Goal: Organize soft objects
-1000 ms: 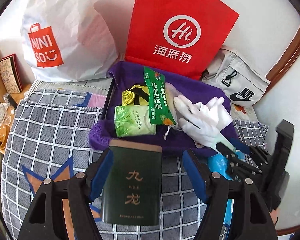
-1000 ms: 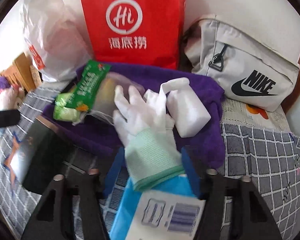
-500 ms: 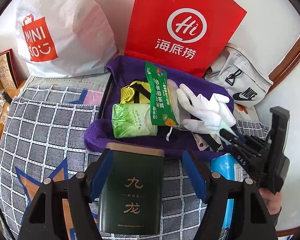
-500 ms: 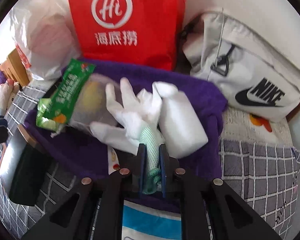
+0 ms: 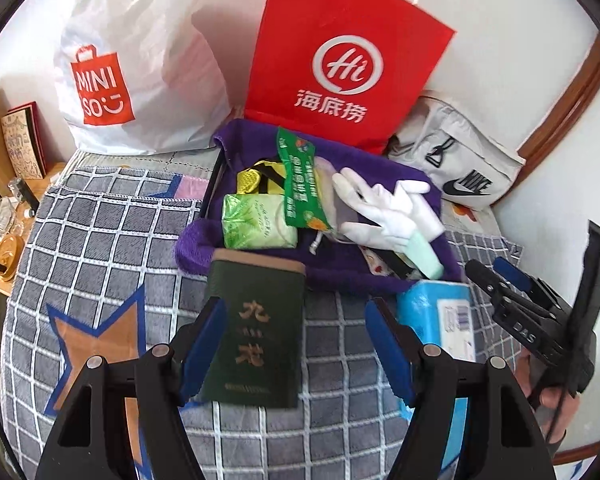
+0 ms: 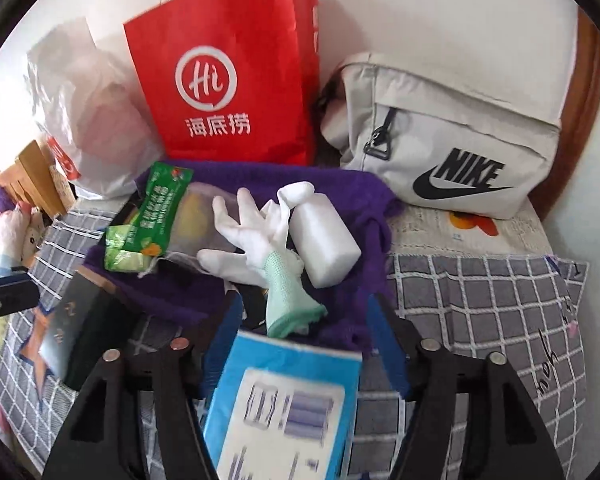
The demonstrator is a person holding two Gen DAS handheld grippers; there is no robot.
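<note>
At the far side, the white plastic bag (image 5: 140,76) on the left reads "MINISO", the red paper bag (image 5: 340,60) shows "Hi" over "海底捞", the grey pouch (image 6: 452,144) at right reads "NIKE", and the near dark green tin (image 5: 256,332) bears "九龙".

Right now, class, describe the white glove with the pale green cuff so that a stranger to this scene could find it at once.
Start at the tall red paper bag standing against the wall; in front of it a purple towel is spread on the checked bedcover. On that towel lies the white glove, fingers splayed toward the bag, beside a plain white block. Only it has fingers and a knitted pale green cuff.
</note>
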